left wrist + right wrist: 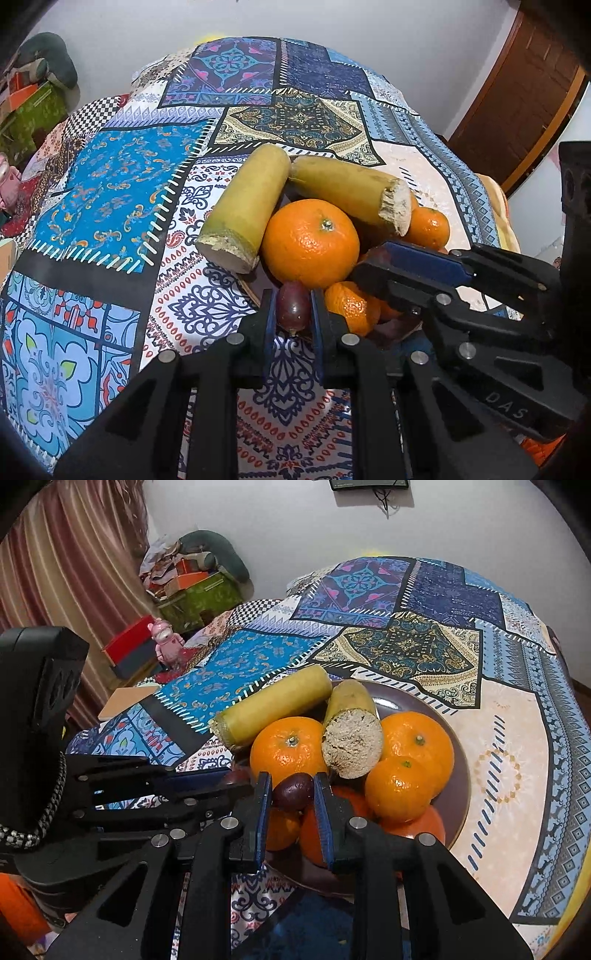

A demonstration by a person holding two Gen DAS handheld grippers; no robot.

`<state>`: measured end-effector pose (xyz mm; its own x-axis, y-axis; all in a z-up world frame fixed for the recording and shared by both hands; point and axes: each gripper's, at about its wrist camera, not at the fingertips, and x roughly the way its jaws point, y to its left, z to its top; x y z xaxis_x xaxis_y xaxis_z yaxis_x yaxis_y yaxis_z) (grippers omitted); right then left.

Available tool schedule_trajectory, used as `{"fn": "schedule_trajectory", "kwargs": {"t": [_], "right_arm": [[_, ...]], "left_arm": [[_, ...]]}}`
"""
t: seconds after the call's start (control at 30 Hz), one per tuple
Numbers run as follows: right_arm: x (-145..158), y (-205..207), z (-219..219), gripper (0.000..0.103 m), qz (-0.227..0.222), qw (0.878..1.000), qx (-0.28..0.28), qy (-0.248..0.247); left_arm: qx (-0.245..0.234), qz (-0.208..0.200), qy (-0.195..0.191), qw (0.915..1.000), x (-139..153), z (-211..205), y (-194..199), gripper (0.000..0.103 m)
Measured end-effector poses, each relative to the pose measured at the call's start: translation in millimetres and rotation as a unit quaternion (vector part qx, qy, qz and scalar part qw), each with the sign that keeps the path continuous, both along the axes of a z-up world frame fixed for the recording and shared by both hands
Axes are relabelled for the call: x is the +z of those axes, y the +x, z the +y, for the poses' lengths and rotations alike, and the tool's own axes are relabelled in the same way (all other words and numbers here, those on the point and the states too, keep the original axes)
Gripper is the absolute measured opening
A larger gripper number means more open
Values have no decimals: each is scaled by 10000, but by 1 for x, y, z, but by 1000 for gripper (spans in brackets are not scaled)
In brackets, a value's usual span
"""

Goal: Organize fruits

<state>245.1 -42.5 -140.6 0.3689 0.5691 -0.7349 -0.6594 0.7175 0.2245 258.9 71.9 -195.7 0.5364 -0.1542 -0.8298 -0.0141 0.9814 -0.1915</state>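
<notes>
A brown plate (460,771) carries several oranges (286,749) (310,243) and two yellow-green cane sections (273,703) (245,206) lying across the top. At the plate's near left edge, my left gripper (293,295) is shut on a small dark red fruit (293,308), low beside the big orange. My right gripper (293,779) is shut on a second small dark fruit (293,792), just above the oranges at the pile's near side. Each gripper shows in the other's view: the right gripper (364,267) and the left gripper (236,781) sit close together.
A patchwork tablecloth (122,199) covers the round table, whose edge falls away at the left and far sides. Boxes and clutter (192,590), a pink figure (166,642) and a curtain (66,565) stand beyond the left edge. A wooden door (517,96) is at the right.
</notes>
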Motion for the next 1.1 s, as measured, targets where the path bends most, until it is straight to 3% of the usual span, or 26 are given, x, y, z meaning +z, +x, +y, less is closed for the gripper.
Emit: {"fn": "schedule_trajectory", "kwargs": {"t": [0.27,0.43,0.6,0.87,1.1], "right_arm": [[7,-7,-5,27,-11,10000,-7,49],[27,-18,-16,27,-167,9996,-103,226],[70,-40,-38,27,-629,9959,-343,544],[141,-92,-73,27,-1493,9817,-773,893],[184,-150,-94,31,-2143,9653,-1007,1099]], "left_arm": [[35,-104,-11,9999,8,1,-8,25],[56,-477,162,9987,36,-5,-25,26],[158,-1072,218,9939,80,-6,-54,26],[224,-2353,523,9703,171,-22,-125,26],[243,-3151,727,9460,218,-38,-183,32]]}}
